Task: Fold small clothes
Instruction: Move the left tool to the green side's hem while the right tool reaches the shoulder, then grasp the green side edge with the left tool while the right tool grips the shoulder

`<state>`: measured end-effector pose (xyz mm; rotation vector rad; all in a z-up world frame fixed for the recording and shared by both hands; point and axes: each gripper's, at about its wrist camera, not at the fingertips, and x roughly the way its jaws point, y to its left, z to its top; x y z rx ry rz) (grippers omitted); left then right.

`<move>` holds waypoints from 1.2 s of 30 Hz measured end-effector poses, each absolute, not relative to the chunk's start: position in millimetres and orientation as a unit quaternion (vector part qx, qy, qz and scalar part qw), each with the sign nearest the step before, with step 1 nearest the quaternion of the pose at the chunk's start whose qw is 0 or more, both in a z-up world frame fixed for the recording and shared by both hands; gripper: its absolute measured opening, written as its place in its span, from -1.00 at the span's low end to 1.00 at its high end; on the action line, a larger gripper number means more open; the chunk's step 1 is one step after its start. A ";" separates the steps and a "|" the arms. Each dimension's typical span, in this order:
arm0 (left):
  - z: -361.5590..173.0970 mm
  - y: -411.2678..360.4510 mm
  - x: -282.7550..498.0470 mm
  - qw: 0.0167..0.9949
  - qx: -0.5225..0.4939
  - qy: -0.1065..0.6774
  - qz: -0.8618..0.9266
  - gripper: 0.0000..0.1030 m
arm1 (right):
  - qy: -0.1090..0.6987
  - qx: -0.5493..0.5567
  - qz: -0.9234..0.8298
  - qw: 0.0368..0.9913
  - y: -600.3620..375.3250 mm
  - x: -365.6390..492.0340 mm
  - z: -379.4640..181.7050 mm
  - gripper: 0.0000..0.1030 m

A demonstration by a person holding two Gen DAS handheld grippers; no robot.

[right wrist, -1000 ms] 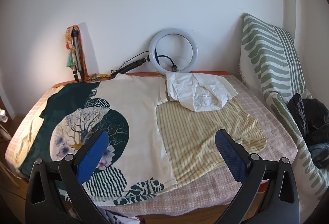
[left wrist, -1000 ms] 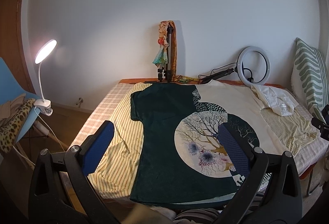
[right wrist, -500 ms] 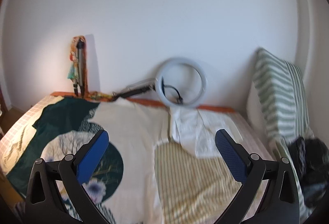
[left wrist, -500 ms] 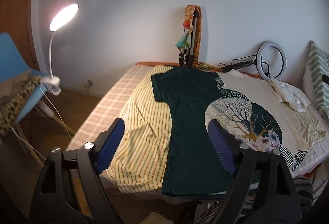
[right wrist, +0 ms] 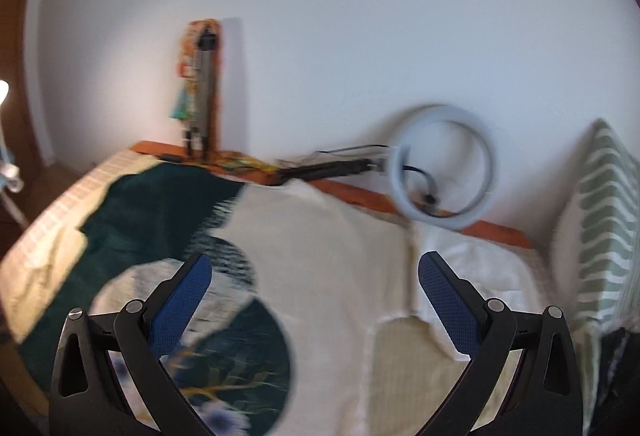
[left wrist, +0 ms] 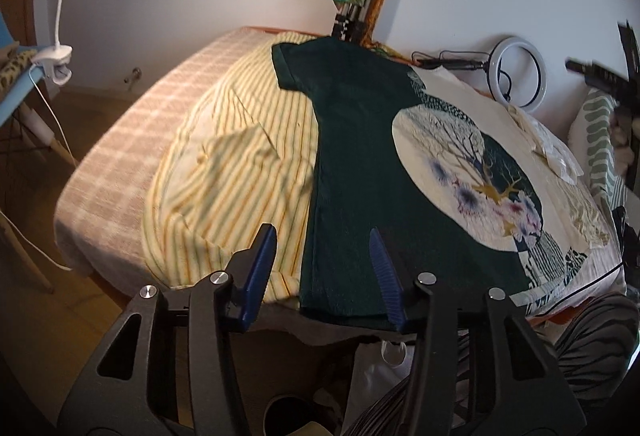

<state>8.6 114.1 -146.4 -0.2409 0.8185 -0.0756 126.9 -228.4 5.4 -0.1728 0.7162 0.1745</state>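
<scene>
A dark green and cream T-shirt (left wrist: pixel 360 164) with a round tree print lies flat on the bed, over a yellow striped garment (left wrist: pixel 224 172). My left gripper (left wrist: pixel 322 236) is open and empty, just above the shirt's near left hem. My right gripper (right wrist: pixel 314 268) is open and empty, held above the shirt's (right wrist: pixel 320 256) cream half. It shows in the left wrist view as a dark blur (left wrist: pixel 608 80) at the far right. A crumpled white garment (right wrist: pixel 476 268) lies at the back right.
A ring light (right wrist: pixel 442 172) and a tripod (right wrist: pixel 204 92) stand against the wall behind the bed. A striped pillow (right wrist: pixel 608 220) leans at the right. A clip lamp (left wrist: pixel 60 52) on a blue chair stands left of the bed.
My left gripper has moved down and closer to the shirt's near hem, with narrower jaws. My right gripper has risen and moved forward over the bed, its view now blurred.
</scene>
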 end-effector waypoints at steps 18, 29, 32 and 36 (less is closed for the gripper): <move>-184.0 120.7 14.4 0.909 -0.135 0.391 -0.052 -0.53 | 0.474 -0.019 0.262 0.840 34.2 253.4 -46.9 0.73; -193.3 132.5 22.5 0.901 -0.199 0.374 -0.096 -0.97 | 0.544 -0.006 0.266 0.795 128.0 322.6 -143.9 0.39; -195.3 137.8 26.2 0.893 -0.231 0.372 -0.109 -0.98 | 0.548 -0.018 0.260 0.795 145.0 335.7 -161.3 0.38; -199.3 138.1 29.2 0.886 -0.245 0.374 -0.119 -0.99 | 0.556 -0.034 0.262 0.788 160.9 349.4 -183.4 0.19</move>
